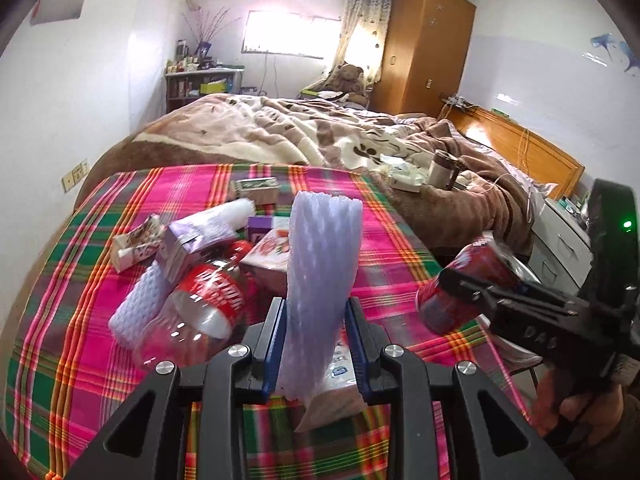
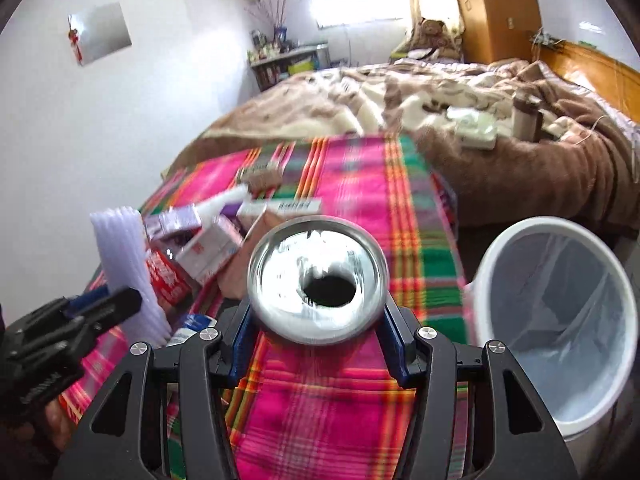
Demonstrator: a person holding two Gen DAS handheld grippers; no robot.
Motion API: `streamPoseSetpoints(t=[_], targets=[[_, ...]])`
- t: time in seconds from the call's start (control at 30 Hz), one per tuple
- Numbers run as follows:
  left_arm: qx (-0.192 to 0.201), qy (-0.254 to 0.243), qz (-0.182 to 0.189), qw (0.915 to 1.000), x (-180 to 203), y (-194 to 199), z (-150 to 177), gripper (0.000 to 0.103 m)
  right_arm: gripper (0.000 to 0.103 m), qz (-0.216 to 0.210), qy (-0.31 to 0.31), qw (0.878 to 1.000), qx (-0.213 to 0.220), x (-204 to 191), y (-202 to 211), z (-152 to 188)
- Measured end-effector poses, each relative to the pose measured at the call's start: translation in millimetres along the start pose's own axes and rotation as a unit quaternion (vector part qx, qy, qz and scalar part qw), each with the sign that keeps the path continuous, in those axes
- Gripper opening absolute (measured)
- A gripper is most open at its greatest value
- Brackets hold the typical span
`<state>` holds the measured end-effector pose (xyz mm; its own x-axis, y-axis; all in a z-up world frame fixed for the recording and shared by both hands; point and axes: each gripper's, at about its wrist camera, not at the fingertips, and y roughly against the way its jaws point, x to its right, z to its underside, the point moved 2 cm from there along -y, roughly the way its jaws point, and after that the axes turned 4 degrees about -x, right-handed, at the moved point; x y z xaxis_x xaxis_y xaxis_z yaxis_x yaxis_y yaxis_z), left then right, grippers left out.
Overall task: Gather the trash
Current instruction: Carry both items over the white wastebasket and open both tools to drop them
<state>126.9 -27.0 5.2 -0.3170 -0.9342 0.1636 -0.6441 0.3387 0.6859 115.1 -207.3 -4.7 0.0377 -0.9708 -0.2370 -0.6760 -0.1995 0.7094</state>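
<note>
While left tool (image 1: 316, 312) clamps upright foam sleeve (image 1: 324, 248), right tool (image 2: 316, 320) grips can (image 2: 316, 276) mouth-toward-camera.

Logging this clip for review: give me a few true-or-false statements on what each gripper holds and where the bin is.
1. The left gripper grips a white foam fruit net. True.
2. The right gripper is empty. False: it holds a red soda can, its opened top facing the camera.
3. The white trash bin stands on the plaid cloth. False: it stands beside the cloth's right edge.
4. A clear plastic bottle with a red label lies on the plaid cloth. True.
</note>
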Motion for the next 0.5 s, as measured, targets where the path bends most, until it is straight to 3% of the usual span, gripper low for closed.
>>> streamPoseSetpoints(t=[0.23, 0.5], targets=[[0.002, -0.022, 0.027, 0.9994, 38.7, -9.4, -8.4, 0.03, 0.054, 0.015, -0.025, 0.999, 0.038, 33.2, 23.1, -8.2], [-0.007, -0.046, 0.055, 0.9974, 77.3, -21.7, -12.1, 0.03, 0.054, 0.024, -0.052, 0.997, 0.046, 66.2, 28.5, -6.8]])
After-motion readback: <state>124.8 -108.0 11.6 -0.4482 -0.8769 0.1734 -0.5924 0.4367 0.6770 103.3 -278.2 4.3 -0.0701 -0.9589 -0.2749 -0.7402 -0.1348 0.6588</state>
